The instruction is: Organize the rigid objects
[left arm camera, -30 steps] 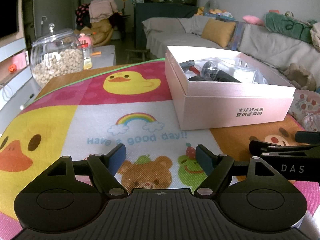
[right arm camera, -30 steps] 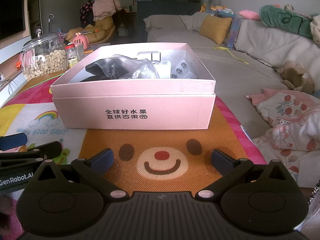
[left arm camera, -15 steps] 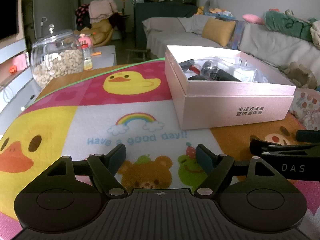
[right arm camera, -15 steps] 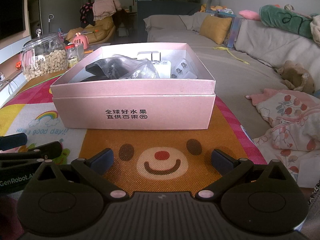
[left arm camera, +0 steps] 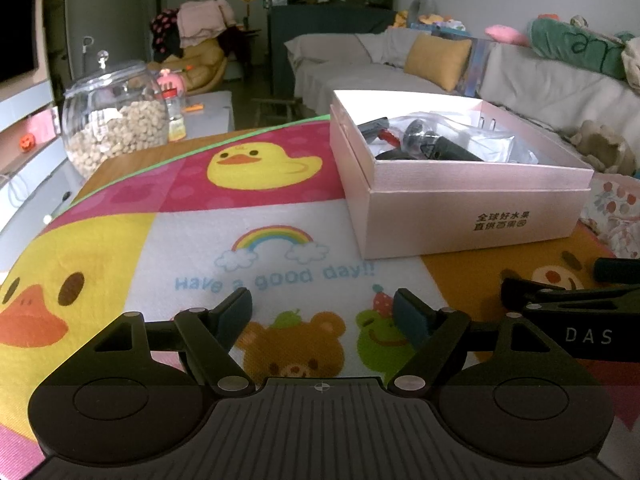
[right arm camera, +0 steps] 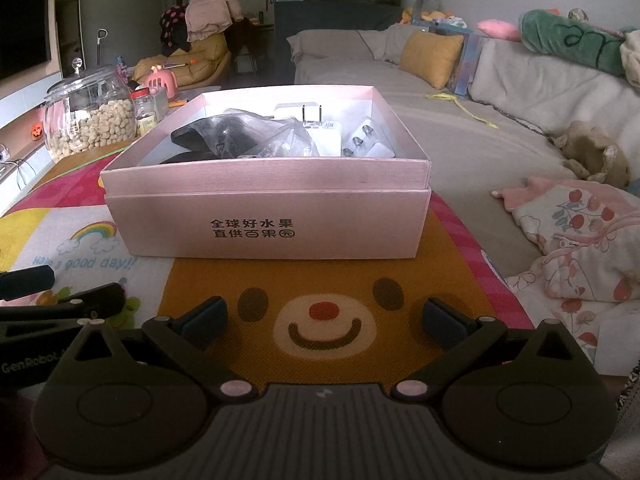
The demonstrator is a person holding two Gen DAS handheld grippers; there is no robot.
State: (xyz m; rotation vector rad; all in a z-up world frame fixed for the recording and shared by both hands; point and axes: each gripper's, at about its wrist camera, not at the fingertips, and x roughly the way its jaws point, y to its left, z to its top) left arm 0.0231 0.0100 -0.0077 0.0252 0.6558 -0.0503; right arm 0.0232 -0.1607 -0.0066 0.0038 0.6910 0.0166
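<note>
A: Left view?
B: My left tool (left arm camera: 322,314) is spread wide, empty, low over the cartoon mat (left arm camera: 280,216). Pink box (left arm camera: 460,208) sits ahead to the right on the counter, items inside.

A: Right view?
B: My right tool (right arm camera: 324,318) is wide open too, holding nothing, box (right arm camera: 268,216) dead ahead. White charger (right arm camera: 316,128) looks stiff, light; I'd pinch its flat sides. Bagged black part (right arm camera: 236,134) likely slippery.
</note>
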